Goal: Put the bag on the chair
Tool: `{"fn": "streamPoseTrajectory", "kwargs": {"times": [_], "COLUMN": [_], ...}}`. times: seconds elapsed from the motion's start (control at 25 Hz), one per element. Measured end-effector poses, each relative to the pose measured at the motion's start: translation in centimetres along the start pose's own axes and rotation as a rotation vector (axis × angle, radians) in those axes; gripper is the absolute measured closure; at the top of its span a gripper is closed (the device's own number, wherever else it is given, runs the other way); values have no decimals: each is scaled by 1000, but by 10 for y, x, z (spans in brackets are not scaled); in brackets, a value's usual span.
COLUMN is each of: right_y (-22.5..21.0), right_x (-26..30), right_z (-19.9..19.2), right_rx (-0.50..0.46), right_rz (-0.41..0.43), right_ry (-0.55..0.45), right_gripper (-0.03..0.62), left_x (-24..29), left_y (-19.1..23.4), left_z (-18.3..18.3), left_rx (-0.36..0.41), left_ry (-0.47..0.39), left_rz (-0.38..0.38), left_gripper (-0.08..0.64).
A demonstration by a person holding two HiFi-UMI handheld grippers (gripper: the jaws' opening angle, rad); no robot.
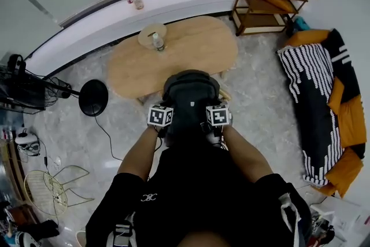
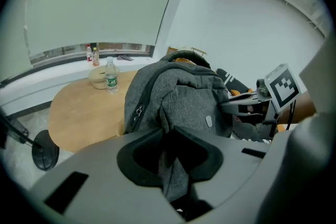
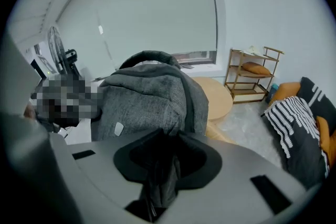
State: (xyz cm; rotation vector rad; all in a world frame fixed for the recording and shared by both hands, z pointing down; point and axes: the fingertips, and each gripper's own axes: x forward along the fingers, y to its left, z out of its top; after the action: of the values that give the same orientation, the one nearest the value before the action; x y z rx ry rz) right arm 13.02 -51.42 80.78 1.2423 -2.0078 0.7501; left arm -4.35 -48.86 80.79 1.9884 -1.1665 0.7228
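Note:
A dark grey backpack (image 1: 188, 94) hangs upright in front of me, just before the near edge of the oval wooden table (image 1: 191, 49). My left gripper (image 1: 163, 123) pinches a fold of the backpack's (image 2: 178, 97) fabric on its left side. On the other side my right gripper (image 1: 215, 124) has the bag's (image 3: 147, 97) cloth squeezed between its jaws. The left gripper view also shows the right gripper (image 2: 262, 103) against the far side of the bag. A strip of light wood, probably the chair (image 1: 224, 93), peeks out beside the bag; most of it is hidden.
On the table stand a water bottle (image 1: 157, 42) and a shallow bowl (image 1: 151, 33). A black round fan base (image 1: 93, 98) is on the floor at left, and a wire chair (image 1: 49, 188) at lower left. A wooden shelf (image 1: 272, 6) and a striped sofa (image 1: 315, 101) are at right.

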Motion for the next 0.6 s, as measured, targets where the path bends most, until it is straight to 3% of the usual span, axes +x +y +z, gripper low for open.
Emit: {"fn": "streamPoseTrajectory", "kwargs": {"times": [0.36,0.52,0.6], "right_y": [6,2,3], "right_x": [1,-9,-16], "right_z": [2,-5,-3], "right_rx": [-23,90,103], "right_rz": [-45,1,46], "right_ry": [-30,-34,-17], "right_gripper": [495,486,470], "left_x": [1,-6,-11], "left_y": [5,-1,-6], "left_z": [-2,-9,-7], "left_rx": [8,-29,-25], "left_ry": [4,-15,-21], "left_rz": [15,44,63], "left_gripper": [486,472,455]}}
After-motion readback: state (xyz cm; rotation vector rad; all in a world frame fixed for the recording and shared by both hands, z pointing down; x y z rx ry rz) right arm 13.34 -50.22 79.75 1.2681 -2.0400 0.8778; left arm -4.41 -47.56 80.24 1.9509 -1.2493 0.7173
